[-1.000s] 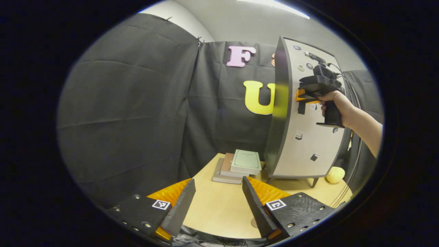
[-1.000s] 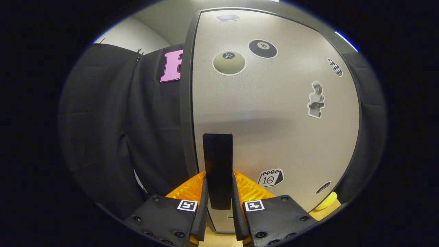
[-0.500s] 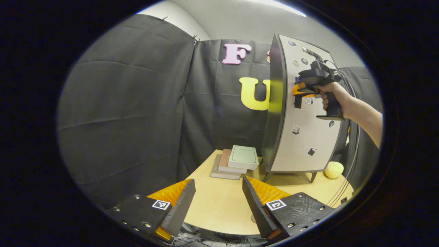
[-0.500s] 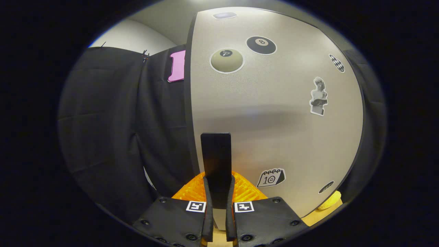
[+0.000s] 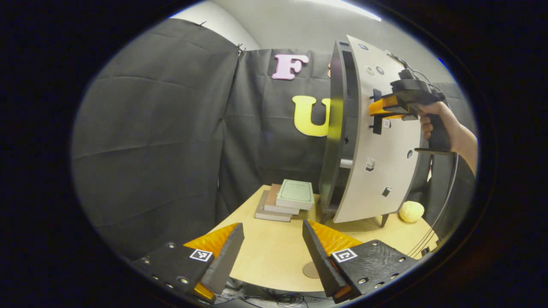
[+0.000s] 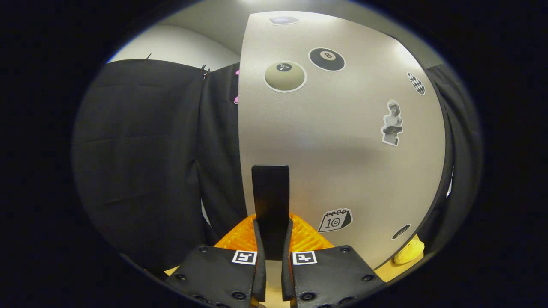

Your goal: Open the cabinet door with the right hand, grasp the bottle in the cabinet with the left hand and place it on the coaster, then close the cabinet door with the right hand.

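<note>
Grey cabinet door (image 6: 342, 141) is held ajar by its black handle (image 6: 270, 201), pinched by the right hand-held gripper (image 6: 270, 273); the left hand-held gripper (image 5: 272, 252) is spread above the tabletop (image 5: 274, 256).

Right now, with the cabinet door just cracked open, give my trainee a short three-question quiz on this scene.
1. True or false: the right hand-held gripper is clamped on the door handle.
2. What lies on the table beside the left hand-held gripper: A coaster, B bottle, C cup?
3. What is stacked left of the cabinet?

Key: 1 true; 2 A; 3 books.
</note>
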Demonstrator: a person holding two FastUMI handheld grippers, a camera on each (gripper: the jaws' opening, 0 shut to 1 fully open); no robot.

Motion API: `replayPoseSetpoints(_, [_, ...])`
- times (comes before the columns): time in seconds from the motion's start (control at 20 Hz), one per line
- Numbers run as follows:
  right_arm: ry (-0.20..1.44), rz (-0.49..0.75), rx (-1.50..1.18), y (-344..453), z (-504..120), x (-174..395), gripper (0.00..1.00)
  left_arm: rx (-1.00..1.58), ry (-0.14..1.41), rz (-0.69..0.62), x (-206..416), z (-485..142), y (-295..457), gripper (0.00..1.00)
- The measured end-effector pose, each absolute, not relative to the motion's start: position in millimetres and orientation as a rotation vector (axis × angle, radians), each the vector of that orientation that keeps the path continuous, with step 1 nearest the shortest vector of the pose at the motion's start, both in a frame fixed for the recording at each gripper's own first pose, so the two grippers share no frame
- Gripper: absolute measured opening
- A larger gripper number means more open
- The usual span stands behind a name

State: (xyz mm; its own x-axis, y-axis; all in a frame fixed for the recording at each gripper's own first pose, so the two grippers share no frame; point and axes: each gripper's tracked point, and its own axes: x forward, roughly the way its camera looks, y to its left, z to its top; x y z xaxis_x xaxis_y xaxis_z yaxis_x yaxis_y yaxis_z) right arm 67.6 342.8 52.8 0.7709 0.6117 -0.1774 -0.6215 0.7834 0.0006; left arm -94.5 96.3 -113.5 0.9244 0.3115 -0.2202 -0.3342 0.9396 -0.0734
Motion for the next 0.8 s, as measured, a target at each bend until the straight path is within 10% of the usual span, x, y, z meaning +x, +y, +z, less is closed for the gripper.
replayPoseSetpoints(0.8, [0.157,0.875,-0.035,304,52,52,0.15,-0.036,0.147,0.364,-112,-59,-15,0.83])
